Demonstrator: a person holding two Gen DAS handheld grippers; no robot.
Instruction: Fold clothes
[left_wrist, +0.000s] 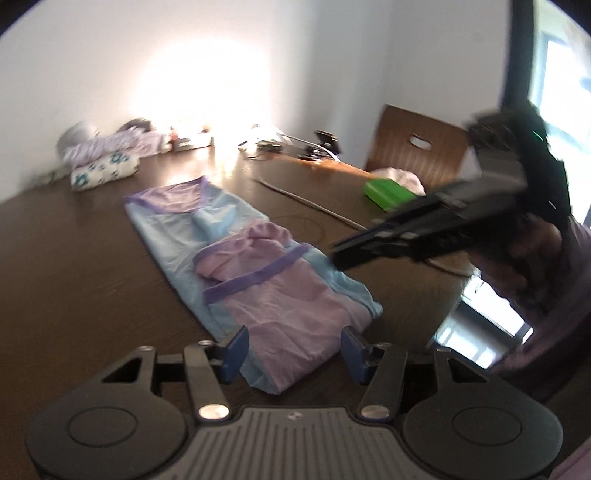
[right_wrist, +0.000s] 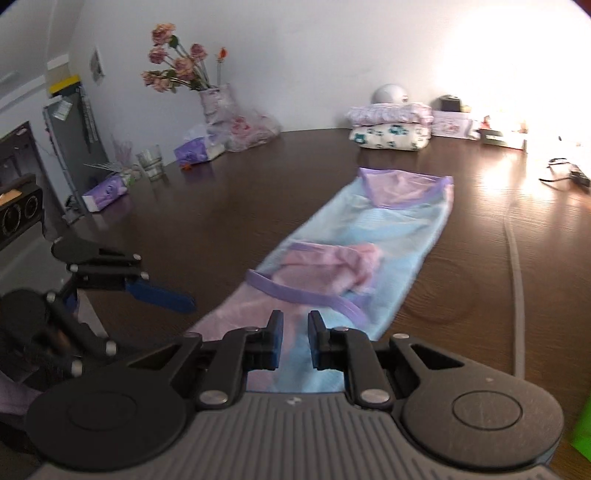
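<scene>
Left gripper (left_wrist: 291, 350) open over garment (left_wrist: 236, 254), cable (left_wrist: 314, 206) beside

No text or label can be read anywhere.

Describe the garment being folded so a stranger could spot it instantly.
On the dark wooden table, look at the middle, in front of the stacked folded laundry by the wall. The garment lies flat in a long strip: light blue and pink with purple trim, the only unfolded piece.
</scene>
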